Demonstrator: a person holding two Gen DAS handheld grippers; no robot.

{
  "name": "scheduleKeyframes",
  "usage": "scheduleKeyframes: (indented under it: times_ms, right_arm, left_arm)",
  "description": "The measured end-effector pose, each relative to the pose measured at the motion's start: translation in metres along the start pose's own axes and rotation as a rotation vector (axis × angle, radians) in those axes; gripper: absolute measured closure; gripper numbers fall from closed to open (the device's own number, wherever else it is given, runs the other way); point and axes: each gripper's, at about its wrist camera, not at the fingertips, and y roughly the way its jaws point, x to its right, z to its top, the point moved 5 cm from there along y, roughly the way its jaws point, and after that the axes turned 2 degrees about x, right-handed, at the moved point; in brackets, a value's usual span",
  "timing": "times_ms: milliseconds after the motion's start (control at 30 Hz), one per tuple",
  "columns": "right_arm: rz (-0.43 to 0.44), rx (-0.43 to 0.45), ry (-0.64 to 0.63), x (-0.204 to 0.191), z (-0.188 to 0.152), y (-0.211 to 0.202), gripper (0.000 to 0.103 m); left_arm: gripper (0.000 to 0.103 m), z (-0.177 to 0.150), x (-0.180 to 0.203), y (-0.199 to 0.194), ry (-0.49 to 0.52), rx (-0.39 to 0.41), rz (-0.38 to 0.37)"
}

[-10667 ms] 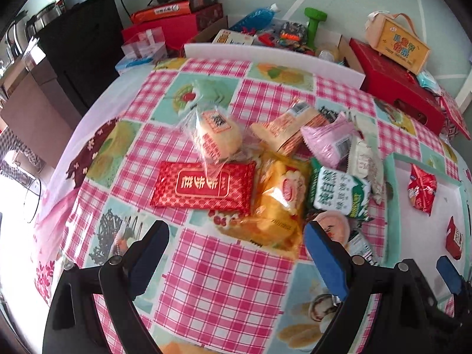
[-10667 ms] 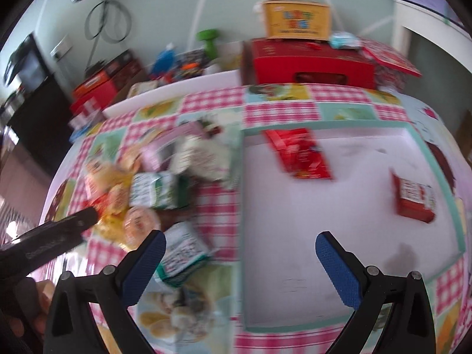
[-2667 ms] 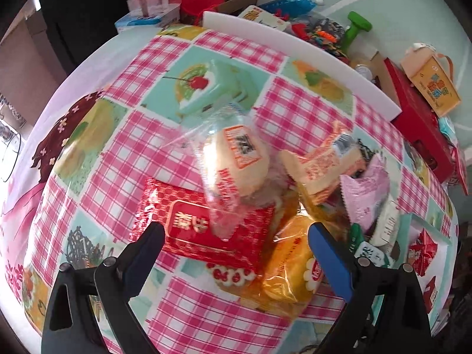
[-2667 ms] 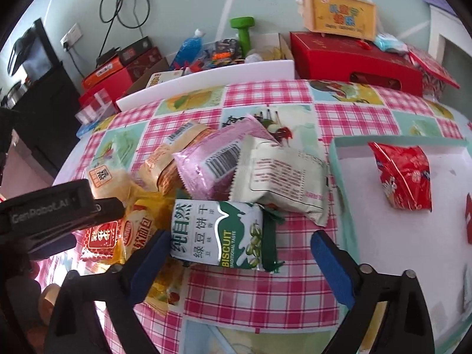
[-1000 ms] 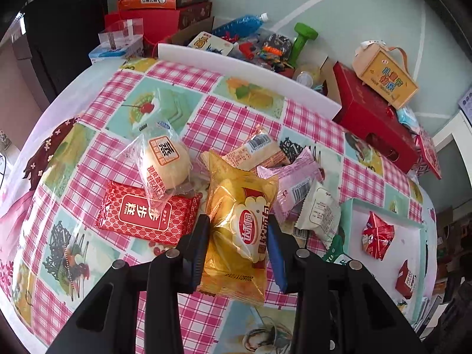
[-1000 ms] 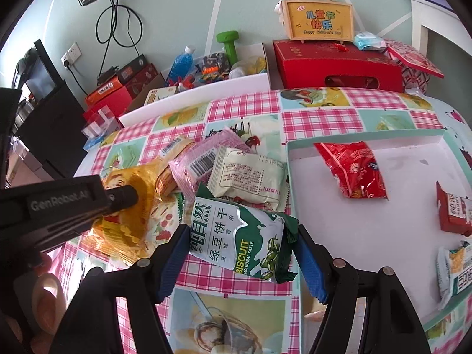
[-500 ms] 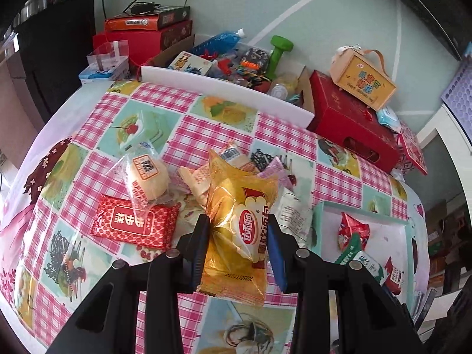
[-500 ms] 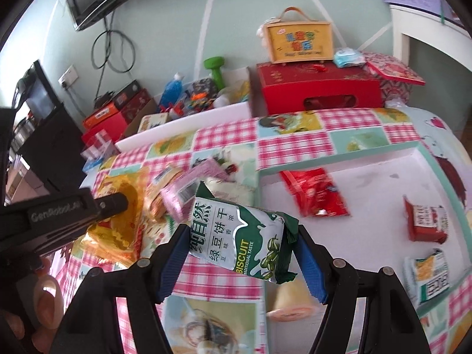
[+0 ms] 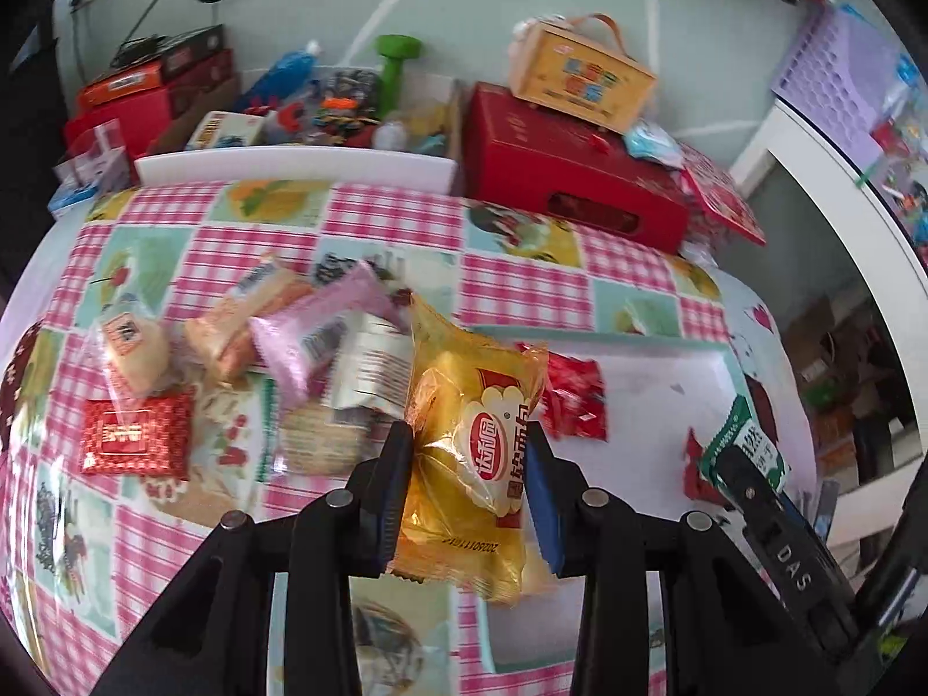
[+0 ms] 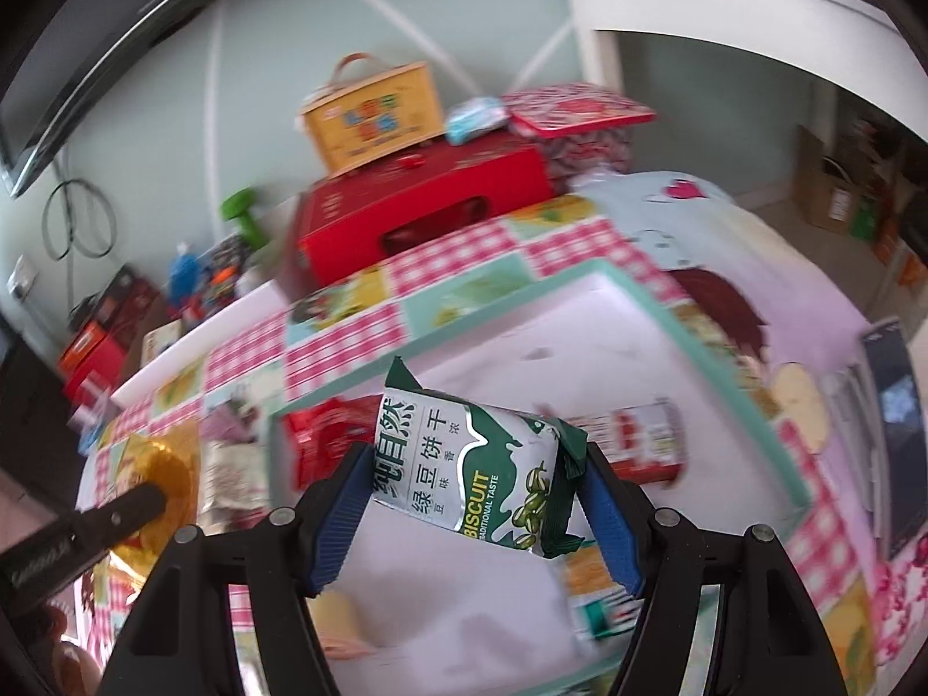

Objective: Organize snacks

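— What is the yellow packet [image 9: 472, 458] made of?
— Thin, glossy plastic film, crinkled and partly see-through. The green and white biscuit packet [image 10: 475, 478] is glossy foil-like film too, with creased, crimped ends.
— And the pads pressing on them?
— Blue ribbed pads [image 10: 342, 528], rubbery and matt, on smooth black plastic fingers with dull metal pins [image 9: 595, 497].
— The table cover?
— The checked tablecloth [image 9: 383, 220] looks like smooth printed oilcloth with a slight sheen. The tray [image 10: 684, 325] has a matt white floor and a smooth mint rim.
— Behind the table?
— A red box [image 9: 557, 174] of matt card, and a yellow carton [image 9: 580, 78] that looks like printed card.
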Motion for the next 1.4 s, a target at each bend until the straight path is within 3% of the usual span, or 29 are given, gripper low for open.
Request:
scheduleKeyframes:
  times_ms: [300, 900, 1167, 1333, 1400]
  right_arm:
    - [-0.05, 0.01, 0.03, 0.031, 0.005, -0.005, 0.03]
    - [-0.037, -0.063, -0.013, 0.017, -0.009, 0.016, 0.03]
    - [-0.044, -0.074, -0.013, 0.017, -0.011, 0.02, 0.03]
    - [-0.052, -0.071, 0.014, 0.023, -0.01, 0.018, 0.03]
    - [-0.054, -0.071, 0.02, 0.026, -0.009, 0.018, 0.03]
  left_arm:
    - [0.064, -0.019, 0.055, 0.015, 0.122, -0.048, -0.048]
    - [0.064, -0.039, 0.063, 0.056, 0.159, -0.141, -0.028]
    - [0.063, -0.039, 0.06, 0.057, 0.153, -0.143, -0.027]
    - [0.038, -0.037, 0.055, 0.055, 0.144, -0.146, -0.014]
    - [0.034, -0.035, 0.053, 0.053, 0.123, -0.147, -0.025]
